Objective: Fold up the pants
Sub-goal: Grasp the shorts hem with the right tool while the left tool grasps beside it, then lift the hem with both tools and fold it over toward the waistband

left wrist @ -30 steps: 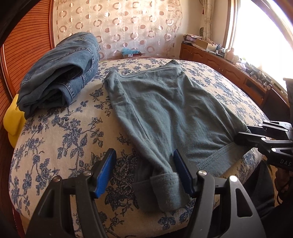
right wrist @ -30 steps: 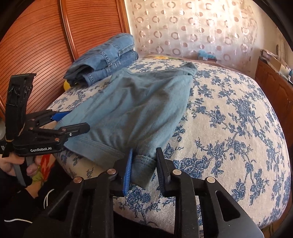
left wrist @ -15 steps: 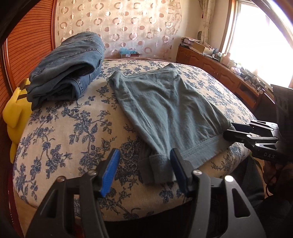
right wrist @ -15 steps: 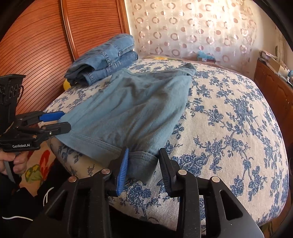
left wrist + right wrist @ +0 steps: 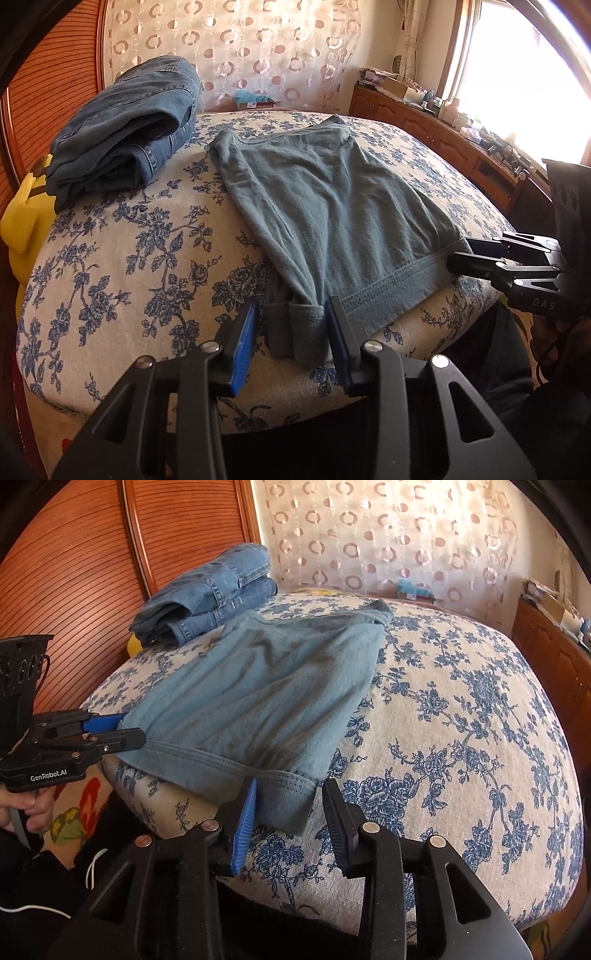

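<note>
Seemingly pants (image 5: pixel 332 206) corner between left claw (image 5: pixel 291 332).

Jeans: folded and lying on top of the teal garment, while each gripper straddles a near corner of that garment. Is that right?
Not quite. The jeans are folded, but they lie on the bed beside the teal garment, at its far left, not on it; the right wrist view shows this. The left gripper, closing, and right gripper do each straddle a near corner.
</note>
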The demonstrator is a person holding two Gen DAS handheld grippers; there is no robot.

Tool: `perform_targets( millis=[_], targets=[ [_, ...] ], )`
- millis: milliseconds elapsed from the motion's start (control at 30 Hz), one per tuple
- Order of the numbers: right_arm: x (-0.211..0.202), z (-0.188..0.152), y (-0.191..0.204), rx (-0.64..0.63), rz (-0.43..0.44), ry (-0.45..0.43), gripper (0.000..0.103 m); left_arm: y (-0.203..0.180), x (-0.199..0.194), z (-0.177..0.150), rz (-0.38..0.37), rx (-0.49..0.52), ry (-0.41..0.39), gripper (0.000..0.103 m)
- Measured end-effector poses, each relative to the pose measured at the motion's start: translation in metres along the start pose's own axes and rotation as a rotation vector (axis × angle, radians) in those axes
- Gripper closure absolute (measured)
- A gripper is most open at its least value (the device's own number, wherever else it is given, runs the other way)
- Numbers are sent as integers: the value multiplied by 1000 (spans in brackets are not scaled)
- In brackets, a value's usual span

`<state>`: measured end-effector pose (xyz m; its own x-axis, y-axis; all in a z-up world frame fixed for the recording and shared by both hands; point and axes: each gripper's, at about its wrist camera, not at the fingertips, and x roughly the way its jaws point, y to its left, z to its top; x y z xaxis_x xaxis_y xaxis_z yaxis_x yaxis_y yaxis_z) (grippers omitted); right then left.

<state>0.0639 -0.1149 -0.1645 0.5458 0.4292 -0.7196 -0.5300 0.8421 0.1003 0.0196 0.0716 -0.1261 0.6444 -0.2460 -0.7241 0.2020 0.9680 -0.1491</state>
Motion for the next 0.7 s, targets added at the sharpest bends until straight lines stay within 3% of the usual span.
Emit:
perform_targets(
  millis=[300,367,600,700],
  targets=[
    [2,-3,-1,5,11,11,67,1,-1,-4,-17,-11,0,70],
    [3,-3,-1,8,15,10,67,0,-2,-5,-22,-4,-3,75],
    [3,-3,-2,11,33,7,67,-1,-2,-3,-26,7,-4,79],
    [3,-4,-1,4,44,6,73,-1,-2,-3,-27,5,-5,79]
  ],
)
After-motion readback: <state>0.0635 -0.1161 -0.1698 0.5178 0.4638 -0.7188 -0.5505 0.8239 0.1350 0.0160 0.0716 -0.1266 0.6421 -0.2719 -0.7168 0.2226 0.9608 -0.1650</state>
